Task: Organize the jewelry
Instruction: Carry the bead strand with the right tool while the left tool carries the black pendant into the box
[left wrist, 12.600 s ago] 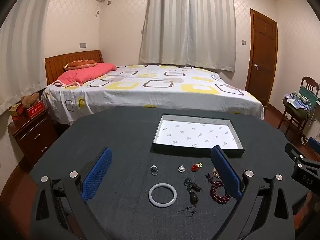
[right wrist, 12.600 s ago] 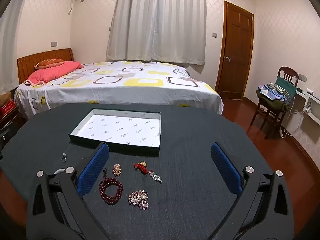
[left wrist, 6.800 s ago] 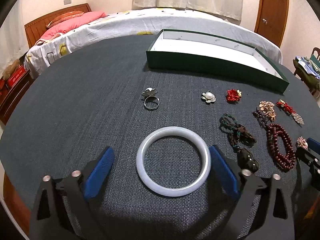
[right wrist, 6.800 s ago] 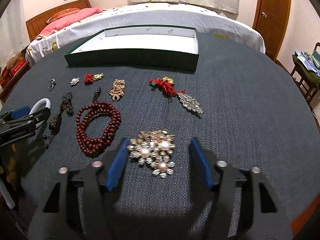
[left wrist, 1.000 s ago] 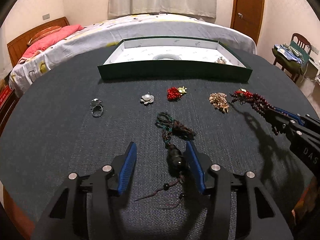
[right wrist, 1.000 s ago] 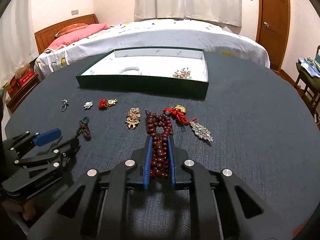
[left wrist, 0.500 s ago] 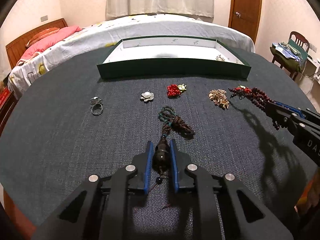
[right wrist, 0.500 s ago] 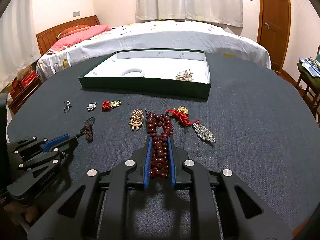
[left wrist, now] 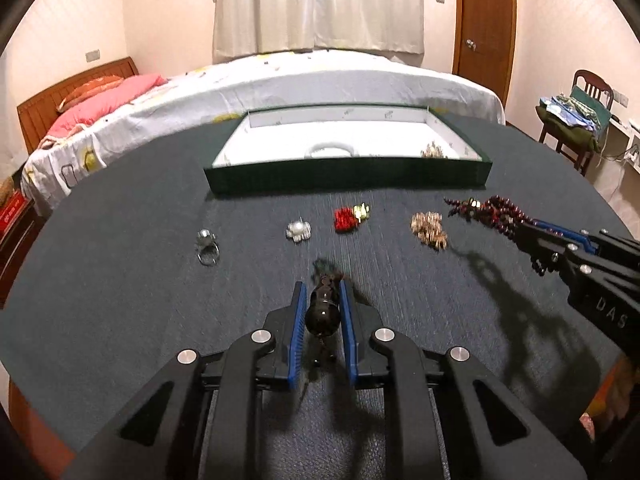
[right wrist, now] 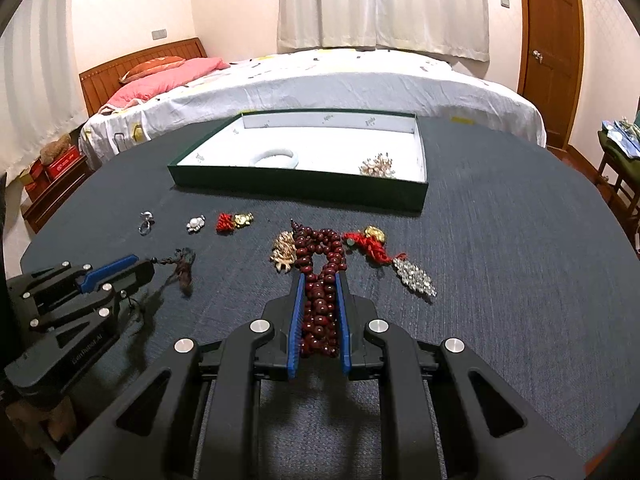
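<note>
Both grippers hold a piece at once over the dark round table (right wrist: 520,260), a judgement being that each is headed for the green tray (right wrist: 304,190) at the far side. The left gripper (left wrist: 322,320) has its blue jaws drawn in tight on the black bead pendant (left wrist: 322,312), pinched by its bulbous body so the knotted cord (right wrist: 182,266) trails free ahead of the fingers; the pendant appears lifted just clear of the cloth, though blur makes that hard to confirm. The right gripper (right wrist: 320,312) has its jaws nearly together around the bunched dark red bead necklace (right wrist: 320,280), gripped through the strands so the loop hangs forward rather than spilling. The white-lined tray already contains a pale bangle (right wrist: 275,157) toward its left half and a pearl cluster brooch (right wrist: 377,167) near its right wall, the two well apart. Outside it, in a loose row near the tray's front wall, lie a ring (right wrist: 146,219), a small pearl flower pin (right wrist: 195,223), a red and gold charm (right wrist: 234,221), a gold filigree piece (right wrist: 283,255), a red tassel ornament (right wrist: 370,245) and a crystal leaf brooch (right wrist: 414,276).
</note>
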The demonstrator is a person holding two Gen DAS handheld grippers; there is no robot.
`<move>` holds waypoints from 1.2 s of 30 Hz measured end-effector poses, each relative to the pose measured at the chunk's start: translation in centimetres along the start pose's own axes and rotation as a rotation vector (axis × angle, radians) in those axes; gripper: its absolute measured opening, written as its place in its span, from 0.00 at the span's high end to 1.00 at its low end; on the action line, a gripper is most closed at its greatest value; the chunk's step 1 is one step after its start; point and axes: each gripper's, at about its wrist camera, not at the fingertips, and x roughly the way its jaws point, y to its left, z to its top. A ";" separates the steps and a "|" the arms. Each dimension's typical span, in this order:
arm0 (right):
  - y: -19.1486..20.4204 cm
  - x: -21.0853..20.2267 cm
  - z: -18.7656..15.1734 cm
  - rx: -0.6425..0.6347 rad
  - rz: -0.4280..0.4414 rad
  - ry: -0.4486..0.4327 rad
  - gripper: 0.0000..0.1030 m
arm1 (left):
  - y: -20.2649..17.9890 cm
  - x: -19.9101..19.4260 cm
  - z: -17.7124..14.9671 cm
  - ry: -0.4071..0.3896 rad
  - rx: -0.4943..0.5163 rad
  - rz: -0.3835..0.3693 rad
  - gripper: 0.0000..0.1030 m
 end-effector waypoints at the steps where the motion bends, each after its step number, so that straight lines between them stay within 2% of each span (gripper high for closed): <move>1: 0.1 -0.1 0.2 0.000 0.002 -0.006 0.85 | 0.0 -0.2 0.3 -0.008 0.000 0.001 0.83; 6: 0.3 -0.9 1.6 0.000 0.009 -0.036 0.85 | 0.4 -1.4 2.6 -0.068 -0.011 -0.006 0.83; 12: 0.0 -1.4 4.8 0.003 0.005 -0.095 0.85 | 1.1 -1.7 6.1 -0.136 -0.005 -0.014 0.83; 20: -0.3 0.7 10.0 0.002 -0.006 -0.161 0.85 | 2.6 0.6 11.1 -0.205 0.002 -0.008 0.83; 26: -0.2 3.6 12.9 -0.003 -0.014 -0.185 0.85 | 4.1 3.9 14.1 -0.219 -0.006 0.007 0.83; 29: -0.5 6.0 13.9 0.007 -0.018 -0.172 0.85 | 4.7 6.3 15.0 -0.196 -0.005 0.010 0.83; 36: -1.0 12.2 13.5 0.025 -0.018 -0.066 0.85 | 5.9 13.3 14.9 -0.042 -0.037 0.024 0.83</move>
